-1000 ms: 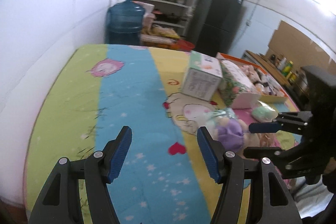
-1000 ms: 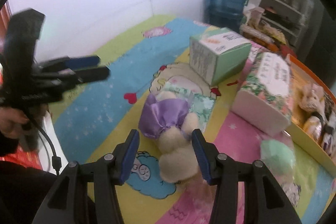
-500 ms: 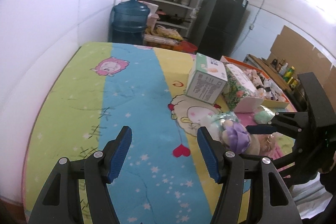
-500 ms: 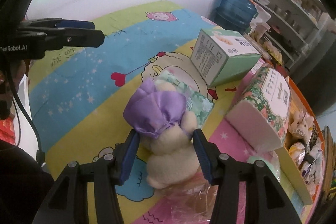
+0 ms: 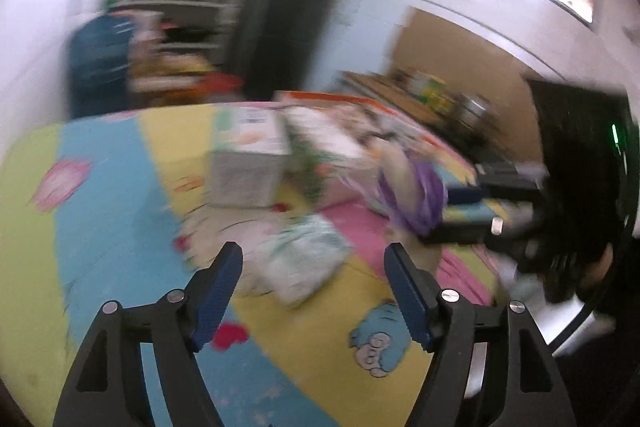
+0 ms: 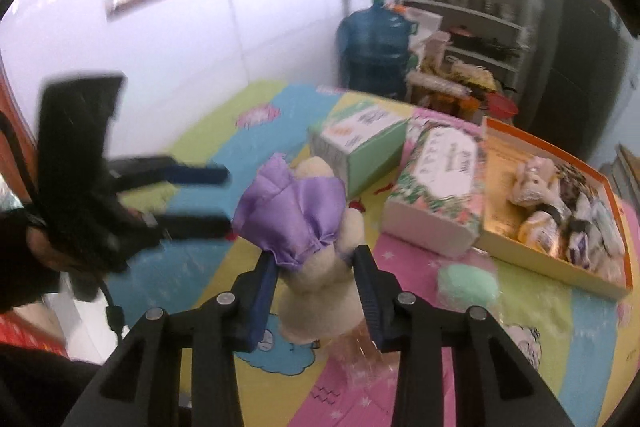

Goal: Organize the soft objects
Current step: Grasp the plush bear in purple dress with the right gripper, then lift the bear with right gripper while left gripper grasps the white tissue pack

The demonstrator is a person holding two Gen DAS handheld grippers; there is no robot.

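- The right wrist view was sharp: the right gripper (image 6: pixel 316 259), jaws closing, pinched the plush toy (image 6: pixel 316 239) in its purple satin dress, lifted clear of the mat (image 6: pixel 540 347).
- The left wrist view was blurred; the left gripper (image 5: pixel 314 287) stood wide, jaws opening, empty above what seemed a green-patterned packet (image 5: pixel 308 263).
- Toward the mat's far edge stood a green box (image 6: pixel 360 143) and a floral tissue box (image 6: pixel 440 183); the orange tray (image 6: pixel 560 263) of soft toys lay at its right edge.
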